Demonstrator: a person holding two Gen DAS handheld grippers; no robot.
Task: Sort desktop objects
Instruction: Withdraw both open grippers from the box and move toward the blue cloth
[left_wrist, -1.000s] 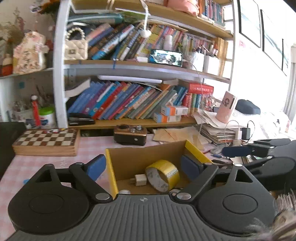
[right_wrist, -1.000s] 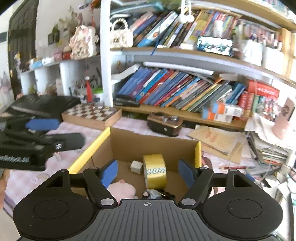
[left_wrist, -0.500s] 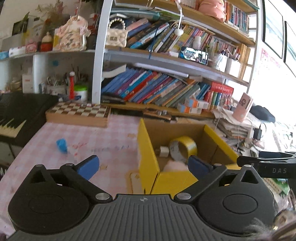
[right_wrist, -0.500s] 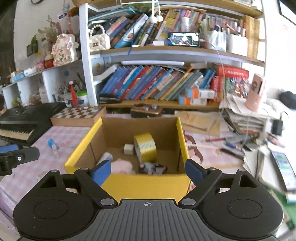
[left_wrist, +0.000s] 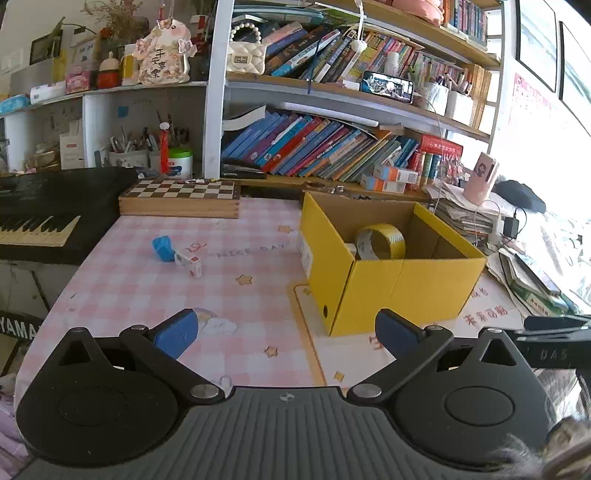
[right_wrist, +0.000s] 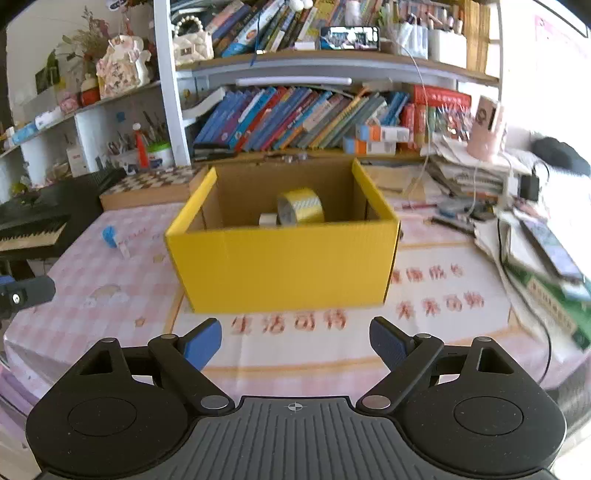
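A yellow cardboard box (left_wrist: 399, 291) (right_wrist: 284, 266) stands open-topped on the pink checked tablecloth. Inside it a yellow tape roll (left_wrist: 380, 245) (right_wrist: 301, 211) stands on edge next to a small white block (right_wrist: 267, 219). Left of the box, a blue object (left_wrist: 163, 249) (right_wrist: 109, 235) and a small white carton (left_wrist: 189, 263) lie on the cloth. My left gripper (left_wrist: 286, 328) is open and empty, short of the box's near left corner. My right gripper (right_wrist: 295, 338) is also open and empty, in front of the box's near wall.
A chessboard box (left_wrist: 181, 195) and a black keyboard (left_wrist: 37, 221) sit at the back left. Packed bookshelves (right_wrist: 295, 122) rise behind the table. Papers, cables and a phone (right_wrist: 550, 247) crowd the right side, with a pink cup (right_wrist: 485, 129) on a paper stack.
Both grippers have pulled back from over the box toward the table's near edge, and their jaws have widened. The left one has also shifted left. The box contents have not moved.
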